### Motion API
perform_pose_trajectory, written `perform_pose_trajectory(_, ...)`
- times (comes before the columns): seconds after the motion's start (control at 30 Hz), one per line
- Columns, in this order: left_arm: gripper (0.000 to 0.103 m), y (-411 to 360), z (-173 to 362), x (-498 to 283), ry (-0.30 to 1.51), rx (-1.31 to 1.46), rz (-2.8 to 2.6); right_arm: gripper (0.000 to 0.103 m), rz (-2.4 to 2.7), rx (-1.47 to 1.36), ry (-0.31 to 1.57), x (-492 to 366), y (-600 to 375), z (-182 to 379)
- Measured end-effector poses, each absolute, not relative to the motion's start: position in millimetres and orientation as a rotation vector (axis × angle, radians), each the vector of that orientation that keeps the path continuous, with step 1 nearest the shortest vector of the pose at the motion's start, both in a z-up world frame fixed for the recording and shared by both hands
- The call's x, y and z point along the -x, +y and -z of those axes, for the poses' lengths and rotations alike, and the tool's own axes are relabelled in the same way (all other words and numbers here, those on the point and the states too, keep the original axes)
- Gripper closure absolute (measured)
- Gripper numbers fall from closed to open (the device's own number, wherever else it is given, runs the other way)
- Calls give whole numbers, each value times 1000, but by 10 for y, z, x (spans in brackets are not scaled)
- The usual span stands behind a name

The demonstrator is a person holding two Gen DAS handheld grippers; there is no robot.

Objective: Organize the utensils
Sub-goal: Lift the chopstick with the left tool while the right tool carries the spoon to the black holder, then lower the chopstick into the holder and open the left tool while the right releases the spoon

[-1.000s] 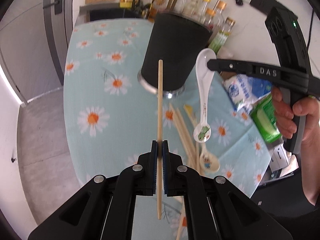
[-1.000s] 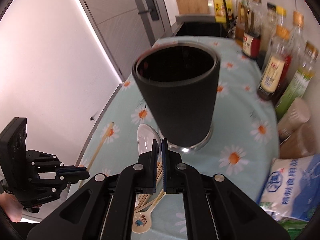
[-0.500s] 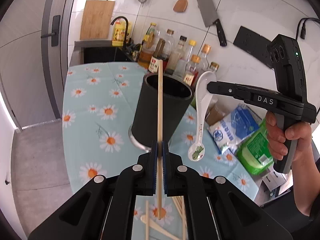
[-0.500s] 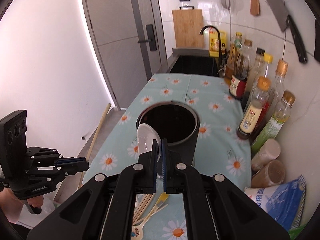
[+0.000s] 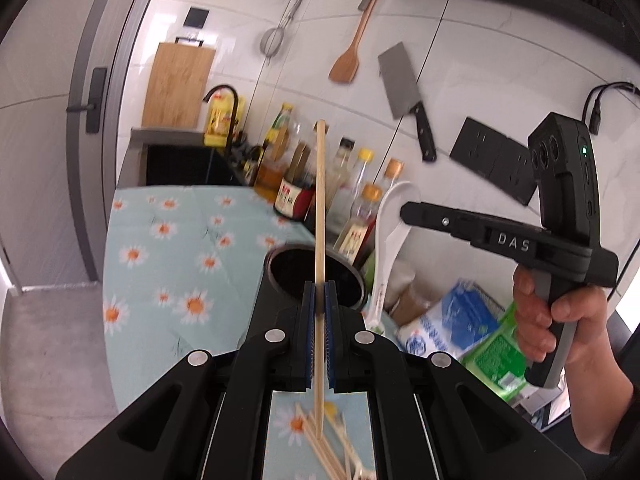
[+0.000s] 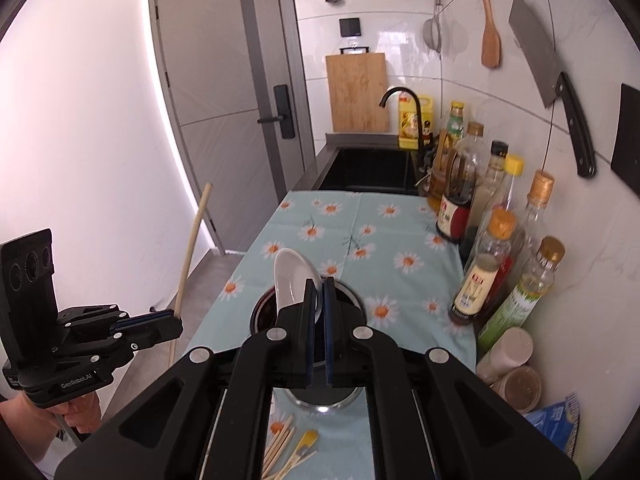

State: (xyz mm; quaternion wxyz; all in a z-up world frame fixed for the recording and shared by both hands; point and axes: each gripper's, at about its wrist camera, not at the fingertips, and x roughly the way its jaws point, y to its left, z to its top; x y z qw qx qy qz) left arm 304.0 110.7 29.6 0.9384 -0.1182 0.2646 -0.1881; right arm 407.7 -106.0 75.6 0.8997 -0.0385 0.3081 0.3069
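Note:
My left gripper (image 5: 319,292) is shut on a single wooden chopstick (image 5: 320,200) that stands almost upright above the black utensil cup (image 5: 288,272). My right gripper (image 6: 319,288) is shut on a white ceramic spoon (image 6: 290,276), bowl end up, hanging over the same cup (image 6: 264,312). In the left wrist view the spoon (image 5: 390,232) hangs from the right gripper (image 5: 404,213) just right of the cup. In the right wrist view the left gripper (image 6: 176,318) holds the chopstick (image 6: 192,240) at the far left. More chopsticks (image 5: 324,444) and small spoons (image 6: 300,446) lie on the daisy cloth.
Sauce and oil bottles (image 6: 500,240) line the wall right of the cup. A blue-white bag (image 5: 444,320) and a green packet (image 5: 500,352) lie at the counter's right end. A dark sink (image 6: 372,172) sits beyond the daisy tablecloth (image 5: 168,264). A cleaver and a wooden spatula hang on the tiles.
Both grippers have risen with their utensils and tipped up toward level. The cup, seen from the side before, now lies low under the fingertips with its mouth showing.

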Motion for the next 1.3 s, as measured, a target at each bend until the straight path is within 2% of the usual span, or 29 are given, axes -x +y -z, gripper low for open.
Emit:
perform_pose_trajectory(0.3,100,961,-536,-3401,409,247,425,98,-587,33,584,-4327,-1101,-976)
perform_pose_trajectory(0.6,100,934,-579,-3721,297,265,420,98,-571,17,617,-4592,-1055,-916)
perform_pose_trajectory(1.3,99,842,64,-3906,362,231,383,98,-582,1,721,-4752,-873,-408)
